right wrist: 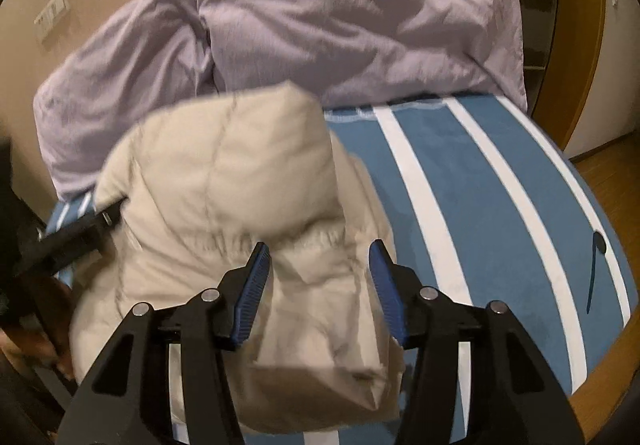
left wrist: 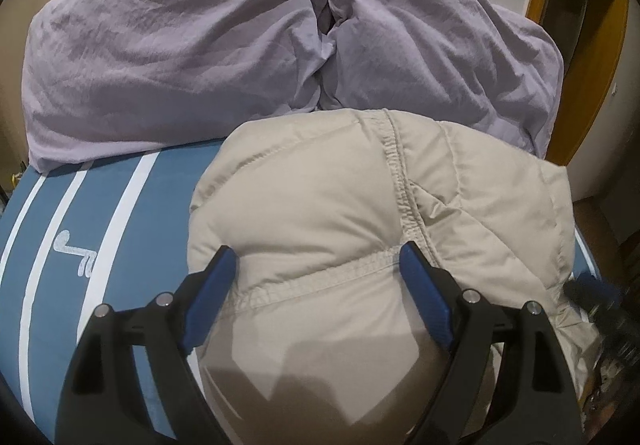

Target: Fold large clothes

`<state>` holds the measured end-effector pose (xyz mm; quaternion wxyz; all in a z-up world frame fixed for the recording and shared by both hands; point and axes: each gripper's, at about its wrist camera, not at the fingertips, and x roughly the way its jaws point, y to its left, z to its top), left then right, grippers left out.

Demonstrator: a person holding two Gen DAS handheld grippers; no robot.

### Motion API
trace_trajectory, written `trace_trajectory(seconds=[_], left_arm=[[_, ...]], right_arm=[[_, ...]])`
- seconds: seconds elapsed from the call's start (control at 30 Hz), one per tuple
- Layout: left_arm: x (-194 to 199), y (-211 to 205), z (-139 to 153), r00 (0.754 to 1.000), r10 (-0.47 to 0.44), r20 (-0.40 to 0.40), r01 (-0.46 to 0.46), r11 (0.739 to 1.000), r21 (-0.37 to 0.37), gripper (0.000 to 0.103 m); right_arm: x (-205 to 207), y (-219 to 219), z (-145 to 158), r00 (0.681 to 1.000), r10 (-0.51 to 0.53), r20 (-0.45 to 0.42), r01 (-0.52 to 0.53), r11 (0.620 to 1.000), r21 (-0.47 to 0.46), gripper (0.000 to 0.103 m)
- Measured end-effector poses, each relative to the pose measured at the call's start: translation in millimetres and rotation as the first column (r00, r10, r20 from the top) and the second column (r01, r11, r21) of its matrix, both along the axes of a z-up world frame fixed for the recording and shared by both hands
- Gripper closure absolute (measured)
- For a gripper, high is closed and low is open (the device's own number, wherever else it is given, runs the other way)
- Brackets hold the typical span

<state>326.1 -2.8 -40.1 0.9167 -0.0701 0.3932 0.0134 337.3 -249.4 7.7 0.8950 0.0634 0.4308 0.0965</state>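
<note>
Both claws (left wrist: 316,261) (right wrist: 318,257) hover spread over jacket (left wrist: 320,205).

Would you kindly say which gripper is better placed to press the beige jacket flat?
Probably the left gripper: its open fingers straddle the beige jacket, centred over it. The right gripper, also open, sits nearer the jacket's edge.

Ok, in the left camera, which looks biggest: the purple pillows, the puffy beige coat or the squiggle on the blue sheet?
1. Crumpled purple pillows and puffy beige quilted coat: look alike, and the coat is nearer the camera, so unsure.
2. Small white stitched squiggle on the blue striped sheet: smallest.
</note>
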Motion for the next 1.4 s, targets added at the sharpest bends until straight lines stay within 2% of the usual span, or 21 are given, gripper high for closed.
trace_trajectory(seconds=[0.17,0.43,0.67,0.93,1.13,1.23,1.4], left_arm=[[1,-3,-2,1.0,-0.006,0.001,0.006,1.0,0.014,0.019],[2,-3,-2,1.0,-0.006,0.0,0.006,1.0,0.014,0.019],[2,-4,-3,1.0,-0.008,-0.001,0.008,1.0,0.007,0.019],[2,-6,1,1.0,-0.018,0.004,0.018,1.0,0.0,0.019],[4,-6,17,1.0,-0.023,0.004,0.023,0.999,-0.026,0.018],[11,-5,30,1.0,-0.011,0.028,0.012,0.999,-0.048,0.018],[24,-9,40,0.998,-0.006,0.055,0.008,0.999,-0.036,0.018]], right_arm=[[18,16,20,0.997,0.039,0.071,-0.04,0.999,0.011,0.049],[47,46,21,0.988,0.097,0.116,-0.093,0.995,-0.041,0.05],[66,46,-3,0.994,0.085,0.076,-0.08,0.995,-0.062,0.05],[68,45,-30,0.995,0.073,0.064,-0.068,0.995,-0.079,0.051],[67,44,-42,0.995,0.07,0.069,-0.063,0.994,-0.092,0.05],[67,42,-45,0.995,0.066,0.069,-0.061,0.995,-0.083,0.05],[66,41,-48,0.995,0.062,0.074,-0.057,0.996,-0.075,0.05]])
